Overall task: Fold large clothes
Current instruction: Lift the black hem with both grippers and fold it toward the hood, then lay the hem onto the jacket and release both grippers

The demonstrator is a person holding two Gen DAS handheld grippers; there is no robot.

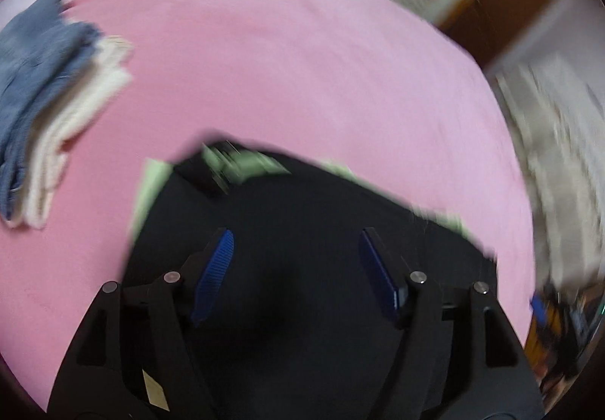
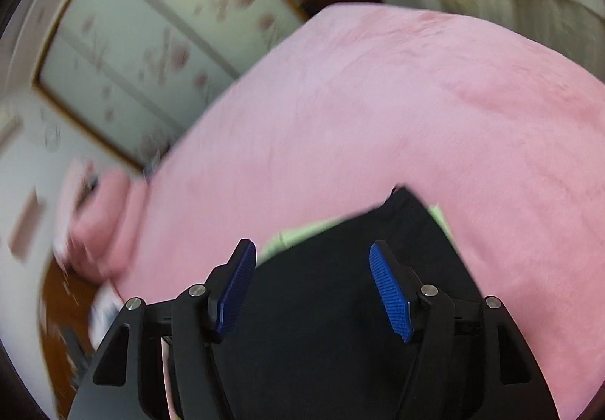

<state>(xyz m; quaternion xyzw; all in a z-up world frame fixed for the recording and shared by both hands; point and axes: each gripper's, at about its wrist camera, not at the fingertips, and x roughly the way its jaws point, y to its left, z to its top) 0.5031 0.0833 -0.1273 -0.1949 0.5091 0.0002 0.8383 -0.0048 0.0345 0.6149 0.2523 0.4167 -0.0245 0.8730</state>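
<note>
The left hand-held gripper (image 1: 297, 268) fills the 6 o'clock part of its view, blue pads (image 1: 213, 274) apart with nothing pinched between them. Under and beyond it lies a black garment (image 1: 302, 200) on the pink bed (image 1: 302, 61); its near part is cut off by the gripper body. Pale green cloth (image 1: 151, 185) peeps out along the garment's edges from 9 to 2 o'clock, too blurred to tell whether it is a lining or a separate piece. At 9 o'clock, well apart from the garment, sits a stack of blue and cream clothes (image 1: 49, 98), smeared by motion. The clutter at 3 o'clock is unreadable.

The right hand-held gripper (image 2: 314, 291) likewise stands open and empty at 6 o'clock, with the black garment (image 2: 340, 306) below and between its fingers, one corner reaching toward 1 o'clock. A green strip (image 2: 298, 234) shows at its far edge. A wardrobe (image 2: 151, 42) is blurred at 10 o'clock.
</note>
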